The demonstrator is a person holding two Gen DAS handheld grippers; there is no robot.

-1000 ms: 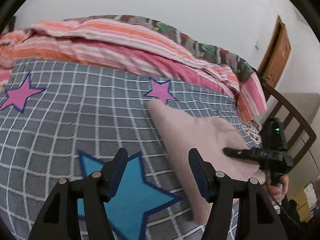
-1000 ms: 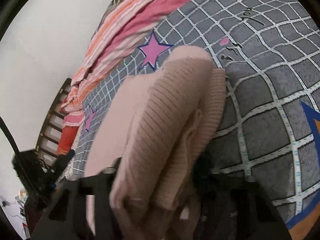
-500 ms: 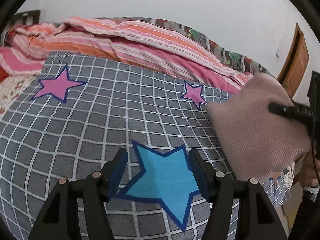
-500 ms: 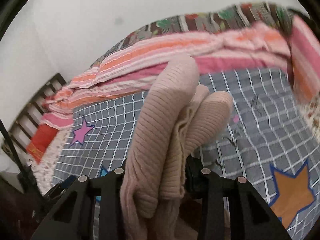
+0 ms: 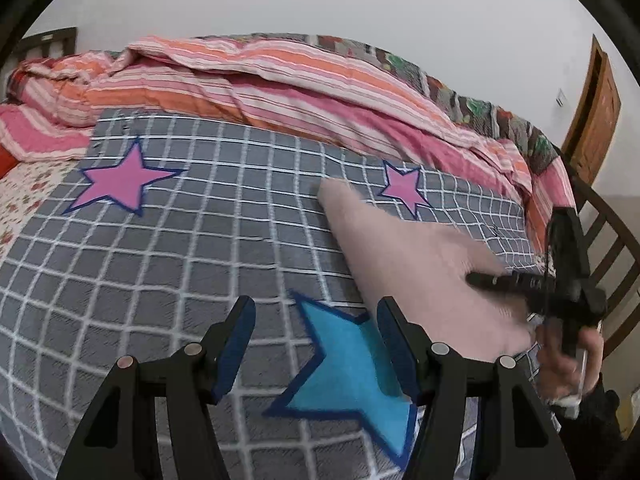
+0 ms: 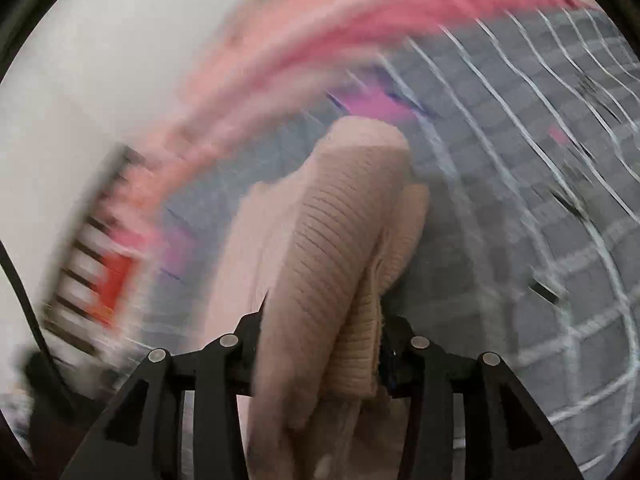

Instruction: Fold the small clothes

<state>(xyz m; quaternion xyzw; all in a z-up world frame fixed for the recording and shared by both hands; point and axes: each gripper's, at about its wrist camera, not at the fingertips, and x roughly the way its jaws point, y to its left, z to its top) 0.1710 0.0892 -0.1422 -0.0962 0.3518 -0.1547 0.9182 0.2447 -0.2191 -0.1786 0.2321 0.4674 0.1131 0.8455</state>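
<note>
Right gripper [image 6: 320,344] clamped on folded pink knit garment [image 6: 340,248], several ribbed layers bunched between jaws. I read step as carrying or placing the folded piece. Right wrist view heavily blurred, so I can't tell exact contact with grid blanket [image 5: 160,264]; left view shows garment [image 5: 412,256] low over it, right of blue star [image 5: 344,364]. Left gripper [image 5: 312,336] empty, jaws apart, above blanket. Next as I judge it: lay bundle flat without layers springing apart, release, maybe use left to press or square edges.
</note>
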